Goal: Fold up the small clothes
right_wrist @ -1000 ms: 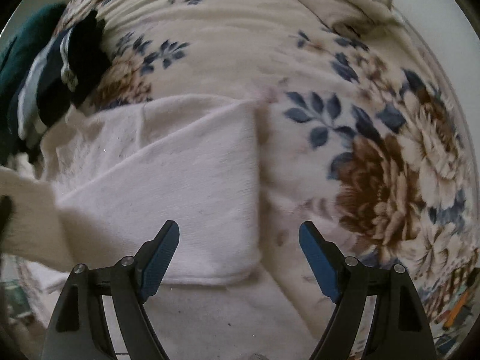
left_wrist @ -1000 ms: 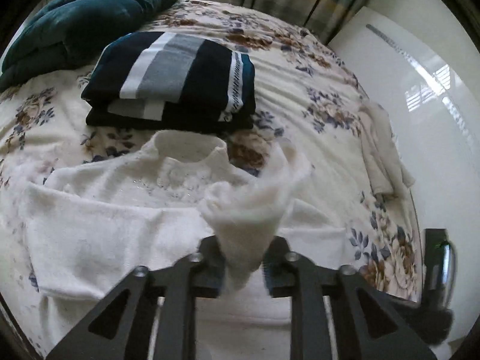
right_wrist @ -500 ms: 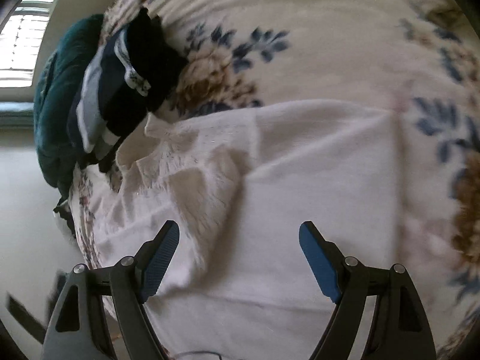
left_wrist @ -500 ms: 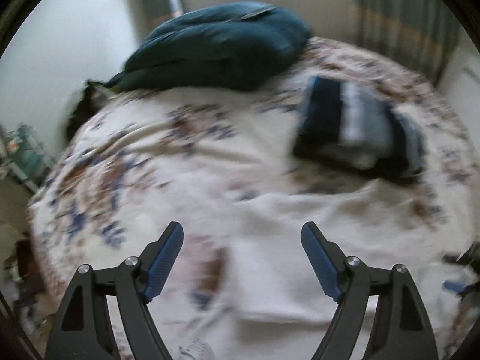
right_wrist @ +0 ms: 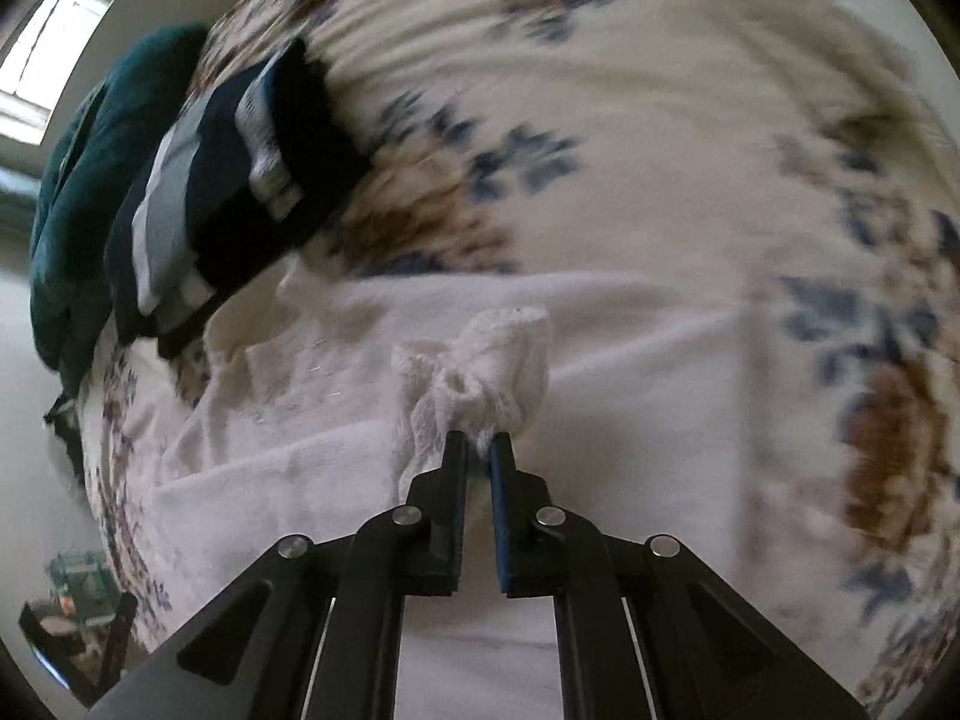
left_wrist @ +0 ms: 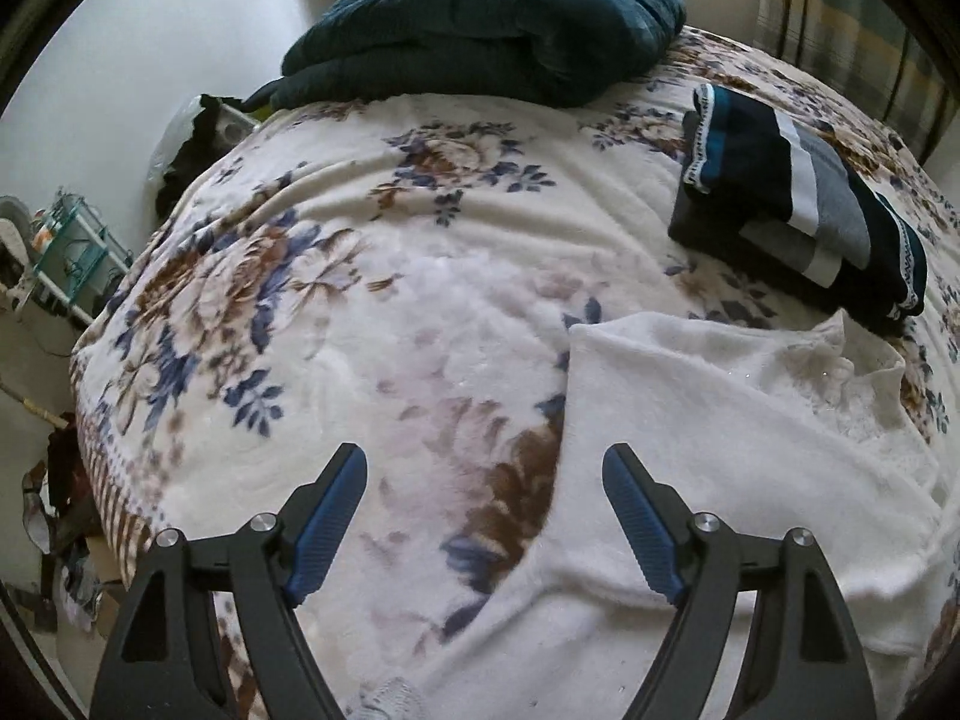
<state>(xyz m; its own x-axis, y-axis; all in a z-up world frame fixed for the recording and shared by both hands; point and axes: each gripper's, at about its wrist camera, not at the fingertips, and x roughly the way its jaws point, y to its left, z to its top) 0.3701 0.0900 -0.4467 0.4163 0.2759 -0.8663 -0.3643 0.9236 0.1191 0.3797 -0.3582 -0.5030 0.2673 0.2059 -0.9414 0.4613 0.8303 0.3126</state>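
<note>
We see the white fleecy garment lying spread on the bed's floral blanket, its neckline toward the folded navy striped clothes that sit just beyond it. In the right wrist view, our right gripper is pinched tight on a bunched wad of the white garment, the fabric puffing up ahead of the nearly touching jaws while the rest of the cloth lies flat on the bed underneath. Our left gripper hangs over the blanket with its jaws spread wide and nothing between them; the garment's left edge runs up between its fingers, closer to the right-hand one. Beyond the striped stack, a dark teal duvet is heaped at the head of the bed. Past the bed's left side, there is a small teal rack against a pale wall. The right wrist view is blurred toward its far edges.
</note>
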